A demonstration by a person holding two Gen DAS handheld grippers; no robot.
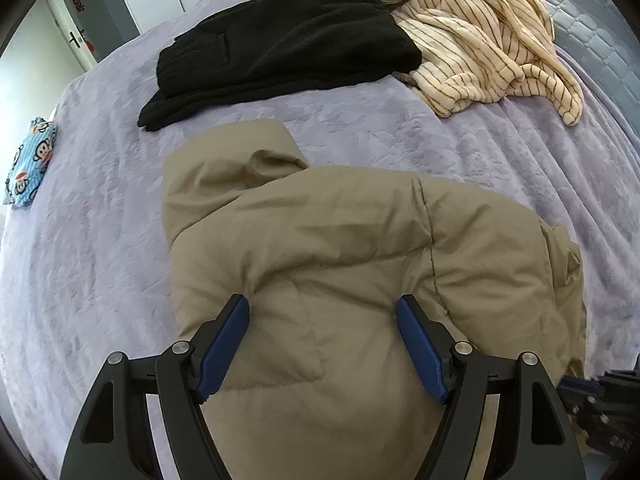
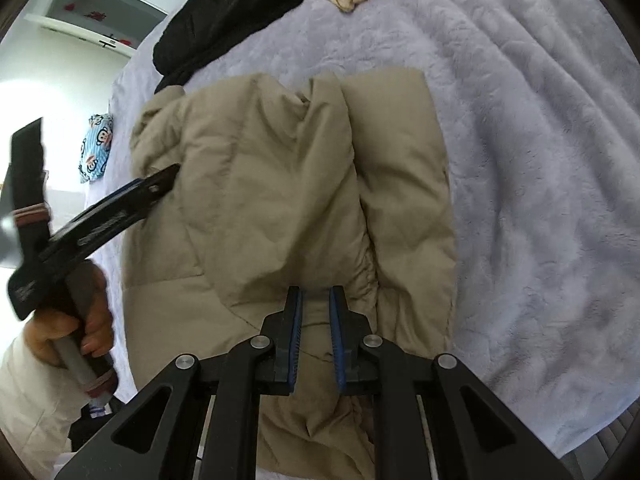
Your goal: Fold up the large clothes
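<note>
Jacket (image 1: 340, 248) beneath both claws

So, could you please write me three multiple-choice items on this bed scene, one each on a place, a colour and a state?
1. Where does the black garment lie?
A. beyond the tan jacket
B. on top of it
C. on the floor

2. What colour is the bedspread?
A. green
B. lavender
C. red

3. How do the left gripper jaws stand?
A. shut tight
B. clamped on the striped garment
C. wide open above the jacket

Answers: 1 A, it lies farther up the bed; 2 B, pale purple plush; 3 C, the blue pads stand far apart.
</note>
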